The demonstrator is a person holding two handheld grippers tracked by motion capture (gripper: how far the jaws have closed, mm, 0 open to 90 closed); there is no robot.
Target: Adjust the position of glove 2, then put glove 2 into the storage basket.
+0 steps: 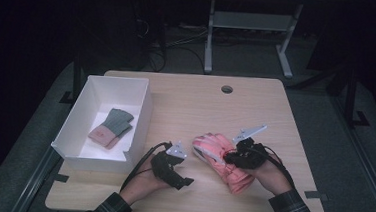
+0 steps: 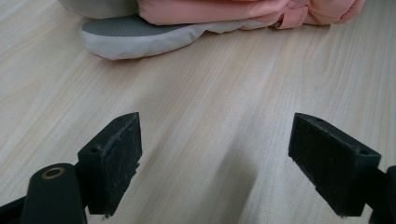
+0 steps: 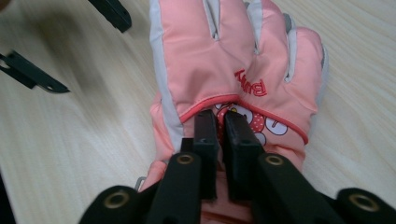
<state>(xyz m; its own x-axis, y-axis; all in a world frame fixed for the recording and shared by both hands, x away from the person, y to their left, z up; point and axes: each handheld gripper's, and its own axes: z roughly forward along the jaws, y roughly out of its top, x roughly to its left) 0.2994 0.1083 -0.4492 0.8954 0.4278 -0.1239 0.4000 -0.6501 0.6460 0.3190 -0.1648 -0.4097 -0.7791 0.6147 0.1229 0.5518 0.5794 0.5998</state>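
Two claws are at work over a pale wooden desk point(image 1: 186, 106) with a round cable hole point(image 1: 227, 89) near its far edge. A pink ski glove point(image 1: 220, 156) lies flat on the desk toward the near right, its fingers pointing to the middle, grey trim along its side and a cartoon patch on its back. The right claw point(image 3: 223, 135) sits on the back of that glove — its jaws stand narrow, almost together, with a slight gap, right on the patch; whether a fold of fabric is pinched between them I cannot tell. No earlier look lets me say more of it.

The left claw point(image 2: 215, 154) rests low near the front edge, just left of the glove and apart from it, jaws wide with bare wood between them. The person's plaid sleeves come in from the near edge.

At the desk's left edge stands a white box point(image 1: 142, 115), open-topped, with a grey-green and pink knitted pair point(image 1: 110, 127) lying inside it — mittens or socks, hard to tell.

The room around is dark: grey carpet, a tangle of cables on the floor beyond the far edge, and the grey frame of another desk point(image 1: 249, 27) behind.
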